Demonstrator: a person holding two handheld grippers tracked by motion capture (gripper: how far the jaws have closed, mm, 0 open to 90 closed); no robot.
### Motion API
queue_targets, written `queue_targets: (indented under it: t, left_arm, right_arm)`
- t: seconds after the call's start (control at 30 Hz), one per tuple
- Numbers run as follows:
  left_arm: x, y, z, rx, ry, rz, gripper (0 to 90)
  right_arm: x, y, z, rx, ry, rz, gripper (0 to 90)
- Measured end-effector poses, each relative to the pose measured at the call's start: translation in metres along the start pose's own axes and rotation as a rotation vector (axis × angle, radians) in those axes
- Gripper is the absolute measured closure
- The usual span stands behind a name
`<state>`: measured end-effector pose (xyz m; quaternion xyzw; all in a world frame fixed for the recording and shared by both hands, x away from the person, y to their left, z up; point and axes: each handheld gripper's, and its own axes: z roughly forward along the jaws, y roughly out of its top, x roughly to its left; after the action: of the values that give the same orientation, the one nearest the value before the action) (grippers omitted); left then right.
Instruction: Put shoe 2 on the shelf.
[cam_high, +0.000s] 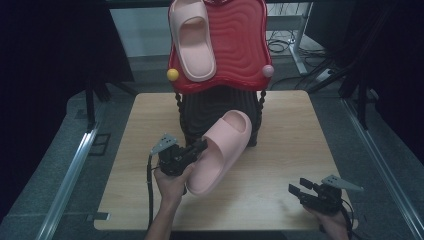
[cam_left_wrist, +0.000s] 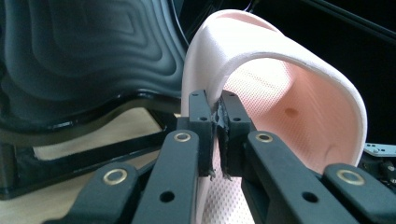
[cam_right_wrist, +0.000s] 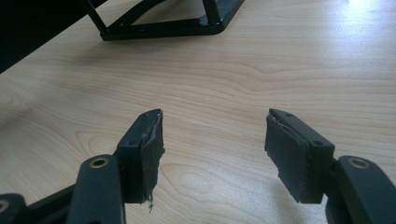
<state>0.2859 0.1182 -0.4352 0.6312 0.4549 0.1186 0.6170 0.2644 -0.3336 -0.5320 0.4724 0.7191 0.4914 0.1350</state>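
Pink foam is what the work turns on. In the high view one pink slipper (cam_high: 220, 152) is tilted up near the middle of the wooden table (cam_high: 290, 150), its toe leaning toward the black stand (cam_high: 200, 112) at twelve o'clock and its heel low at six. The left gripper (cam_high: 199, 146) meets it from nine o'clock, jaws closed on the slipper's side edge beside the strap. A second slipper (cam_high: 192, 40) of the same pink already lies on the red rack (cam_high: 240, 45) above the stand, between a yellow ball (cam_high: 172, 74) and a pink ball (cam_high: 268, 70) at the rack's lower corners. The right gripper (cam_high: 302, 193) rests at five o'clock, well apart from everything.

From the left gripper view, the pads are nearly together, pinching the thin wall of the slipper (cam_left_wrist: 280, 98) where the strap arches off the sole. The wall squashes between them — soft, light, springy foam, in my judgement unlikely to slip but apt to flex and swing about the pinch point. A hold on the strap's root, as here, looks sounder than one on the floppy toe.

From the right gripper view, the jaws stand wide apart over bare wood with nothing between them — idle, the stand's foot (cam_right_wrist: 187, 23) at twelve o'clock.
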Motion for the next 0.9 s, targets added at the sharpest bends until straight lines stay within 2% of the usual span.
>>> queue_targets:
  t: [0.37,0.9]
  left_arm:
    - [-0.009,0.019,-0.006,-0.029,-0.011,0.023,85.8]
    - [-0.014,0.033,-0.008,-0.058,-0.020,0.031,85.8]
  right_arm:
    - [0.000,-0.001,0.001,0.006,0.001,-0.001,37.2]
    - [-0.001,-0.001,0.000,0.004,-0.005,0.003,37.2]
